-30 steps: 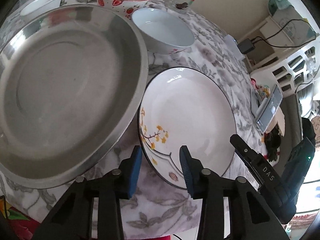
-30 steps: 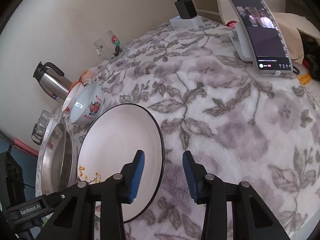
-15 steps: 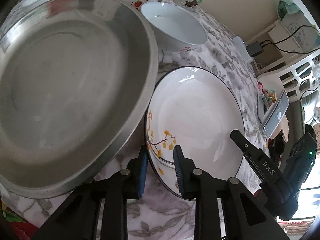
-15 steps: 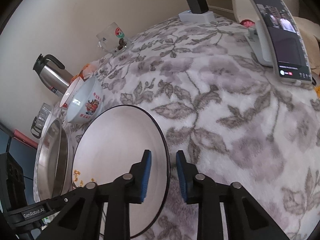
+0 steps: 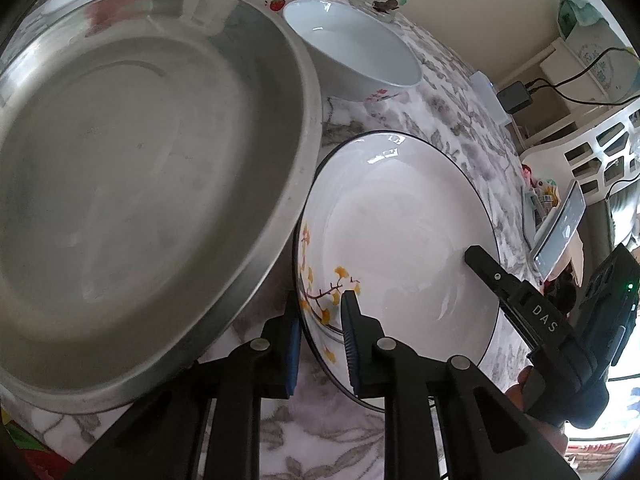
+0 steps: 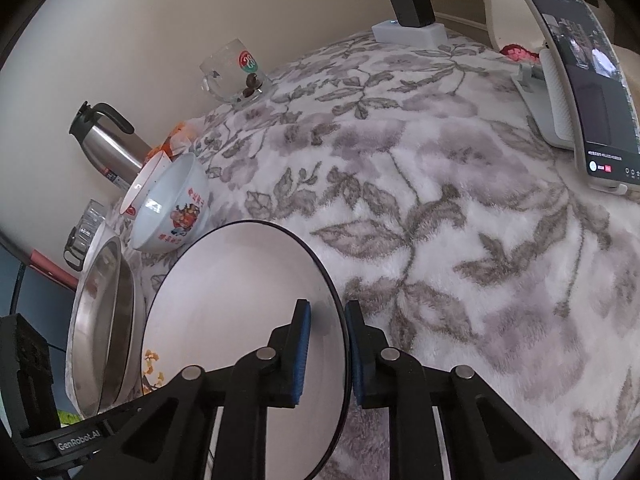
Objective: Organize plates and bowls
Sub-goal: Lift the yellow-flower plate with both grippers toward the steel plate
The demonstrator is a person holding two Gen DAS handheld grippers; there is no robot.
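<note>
Both grippers pinch opposite rims of the white plate [image 5: 400, 232], apparently to lift it level; steel basin [image 5: 140, 160] just beside

1. The left hand-held gripper [image 5: 320, 334] is reaching forward, its blue-padded fingers [image 5: 350, 336] narrowed around a plate rim.
2. The right hand-held gripper [image 6: 326, 354] is pointing forward, its jaws likewise narrowed, one pad on each side of the opposite rim.
</note>
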